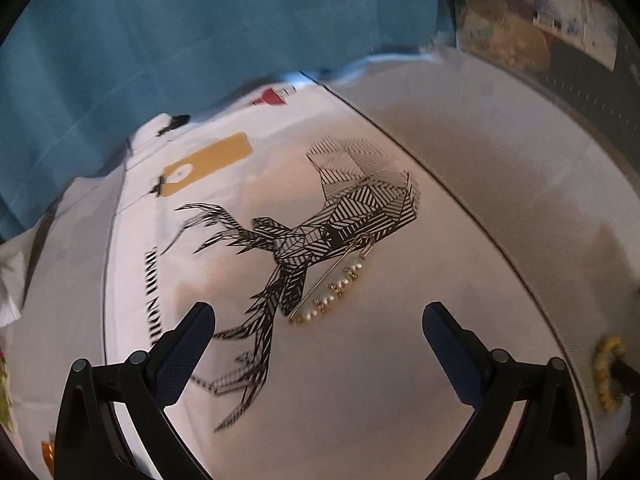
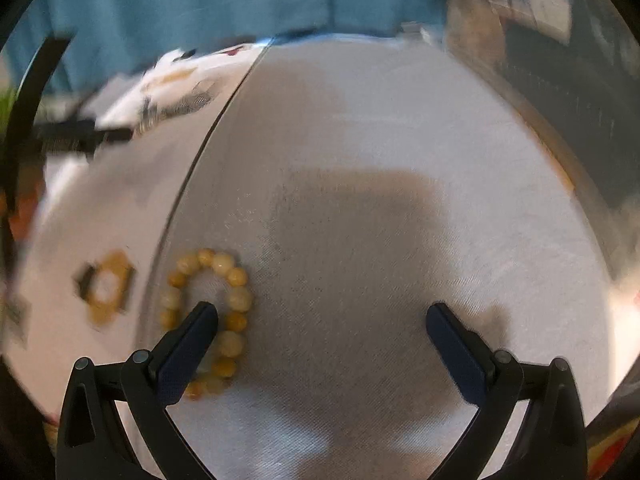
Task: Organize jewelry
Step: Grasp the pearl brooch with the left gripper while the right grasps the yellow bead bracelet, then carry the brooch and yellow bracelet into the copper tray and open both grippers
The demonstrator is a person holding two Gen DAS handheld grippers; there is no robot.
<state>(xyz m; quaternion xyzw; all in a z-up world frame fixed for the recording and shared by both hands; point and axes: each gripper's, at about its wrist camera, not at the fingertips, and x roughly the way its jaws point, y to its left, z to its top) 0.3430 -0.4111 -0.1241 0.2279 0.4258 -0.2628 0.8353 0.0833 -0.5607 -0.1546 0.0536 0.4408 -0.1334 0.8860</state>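
Observation:
A gold pin brooch with pearls (image 1: 332, 286) lies on the white printed cloth (image 1: 248, 184), at the edge of a black stag drawing. My left gripper (image 1: 318, 320) hovers open just short of it, with nothing between the fingers. A yellow bead bracelet (image 2: 212, 312) rests on the grey woven mat (image 2: 380, 240) near the mat's left edge. My right gripper (image 2: 322, 320) is open above the mat; its left finger (image 2: 192, 344) overlaps the bracelet's ring. The same bracelet (image 1: 608, 372) shows at the far right of the left wrist view, beside a dark finger of the other gripper.
A teal cloth (image 1: 200, 20) hangs behind the surface. A tan tag print (image 1: 208, 164) marks the white cloth. A blurred yellow floral print (image 2: 106, 288) lies left of the mat. A dark panel with a label (image 1: 576, 12) stands at back right.

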